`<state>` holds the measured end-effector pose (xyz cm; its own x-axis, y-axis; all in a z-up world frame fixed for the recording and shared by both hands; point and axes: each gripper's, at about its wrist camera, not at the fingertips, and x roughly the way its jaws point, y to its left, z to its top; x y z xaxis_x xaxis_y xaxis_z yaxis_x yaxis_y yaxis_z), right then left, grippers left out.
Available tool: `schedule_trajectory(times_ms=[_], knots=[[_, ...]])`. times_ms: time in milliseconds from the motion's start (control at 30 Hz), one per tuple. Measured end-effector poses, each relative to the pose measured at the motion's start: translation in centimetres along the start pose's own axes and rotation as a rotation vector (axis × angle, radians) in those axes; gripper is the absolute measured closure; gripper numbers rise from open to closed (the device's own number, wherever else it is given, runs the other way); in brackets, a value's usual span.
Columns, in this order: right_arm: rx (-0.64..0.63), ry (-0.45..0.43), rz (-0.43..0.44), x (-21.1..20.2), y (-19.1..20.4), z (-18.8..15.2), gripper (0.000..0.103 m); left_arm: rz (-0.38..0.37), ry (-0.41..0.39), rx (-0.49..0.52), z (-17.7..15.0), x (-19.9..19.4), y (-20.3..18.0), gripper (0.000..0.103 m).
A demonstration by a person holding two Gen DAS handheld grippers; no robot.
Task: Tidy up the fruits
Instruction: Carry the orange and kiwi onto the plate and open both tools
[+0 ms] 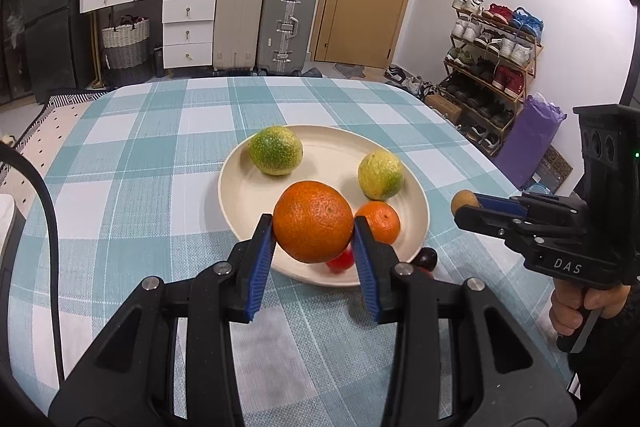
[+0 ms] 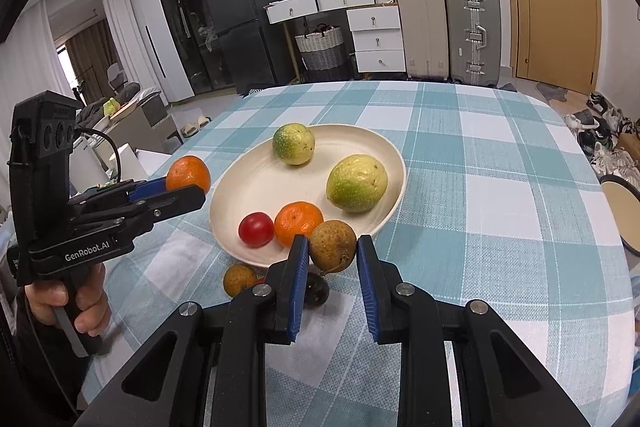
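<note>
My left gripper (image 1: pixel 313 225) is shut on a large orange (image 1: pixel 312 211), held above the near rim of a cream plate (image 1: pixel 320 155). My right gripper (image 2: pixel 333 246) is shut on a small brown fruit (image 2: pixel 332 243) just over the plate's (image 2: pixel 256 187) near edge. On the plate lie two green-yellow fruits (image 2: pixel 294 143) (image 2: pixel 357 183), a mandarin (image 2: pixel 298 223) and a red fruit (image 2: pixel 256 229). Another brown fruit (image 2: pixel 239 279) and a dark fruit (image 2: pixel 316 289) lie on the cloth in front of the plate, partly hidden by the right fingers.
The table wears a teal checked cloth (image 1: pixel 160 155). A black cable (image 1: pixel 44 227) hangs at its left side. A round dark-rimmed object (image 2: pixel 622 211) stands off the right edge. Suitcases (image 1: pixel 264 23), drawers and a shoe rack (image 1: pixel 492 67) stand beyond the table.
</note>
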<state>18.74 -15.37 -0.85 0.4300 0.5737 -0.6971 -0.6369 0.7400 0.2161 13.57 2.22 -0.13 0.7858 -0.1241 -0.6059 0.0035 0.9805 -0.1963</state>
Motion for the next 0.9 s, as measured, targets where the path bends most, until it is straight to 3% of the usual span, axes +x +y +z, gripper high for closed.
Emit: schedule_trajectory(times_ms=[467,900], knots=[[-0.007,-0.004,0.005,1.4,0.5,2.2,0.078,0.026,0.018,0.026,1.7,3.1,0.3,0.067],[-0.023,0.031,0.036,4.5,1.8,3.6,0.078,0.041,0.053,0.002,1.1,5.5,1.6,0.067]])
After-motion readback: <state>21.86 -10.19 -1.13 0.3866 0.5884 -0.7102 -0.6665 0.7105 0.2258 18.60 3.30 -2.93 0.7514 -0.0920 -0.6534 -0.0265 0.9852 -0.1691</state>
